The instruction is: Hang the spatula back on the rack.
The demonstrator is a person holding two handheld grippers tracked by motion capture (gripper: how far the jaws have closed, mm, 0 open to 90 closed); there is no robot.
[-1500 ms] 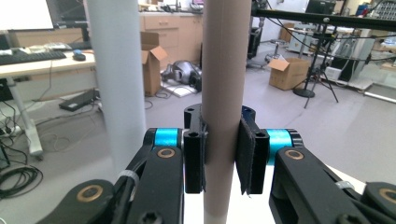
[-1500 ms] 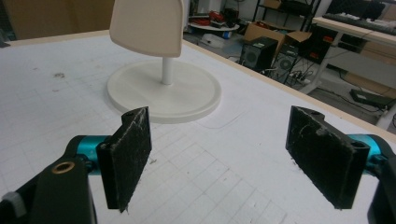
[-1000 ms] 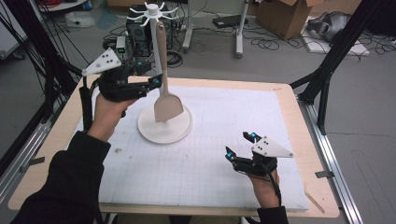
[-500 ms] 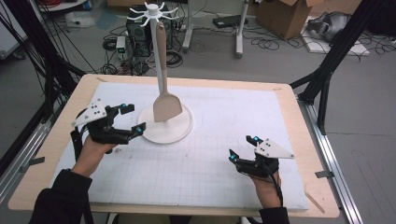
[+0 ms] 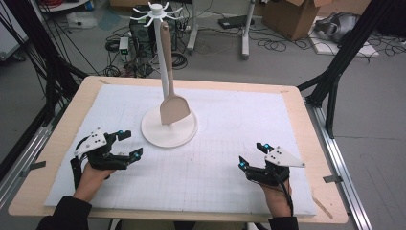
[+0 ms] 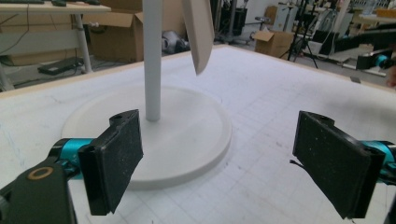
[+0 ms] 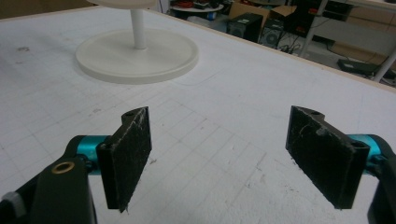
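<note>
A white stand with a round base (image 5: 168, 132) and a thin pole rises at the middle of the white mat. A pale wooden spatula (image 5: 173, 109) hangs from its top hooks (image 5: 157, 9), blade down just above the base. My left gripper (image 5: 131, 143) rests low on the mat, left of the base and apart from it; its jaws have just been opening, and they stand open with nothing between them. In the left gripper view (image 6: 224, 163) the base (image 6: 187, 135) and the spatula blade (image 6: 198, 32) lie straight ahead. My right gripper (image 5: 251, 154) sits open at the near right, also empty (image 7: 219, 154).
The white gridded mat (image 5: 230, 182) covers a wooden table (image 5: 306, 124). Black frame legs (image 5: 335, 81) stand at the table's right and left sides. Cables, boxes and a computer lie on the floor beyond the far edge.
My left gripper has come down and away from the hanging spatula to the near left of the mat. The spatula stays on the stand. The right gripper has kept still.
</note>
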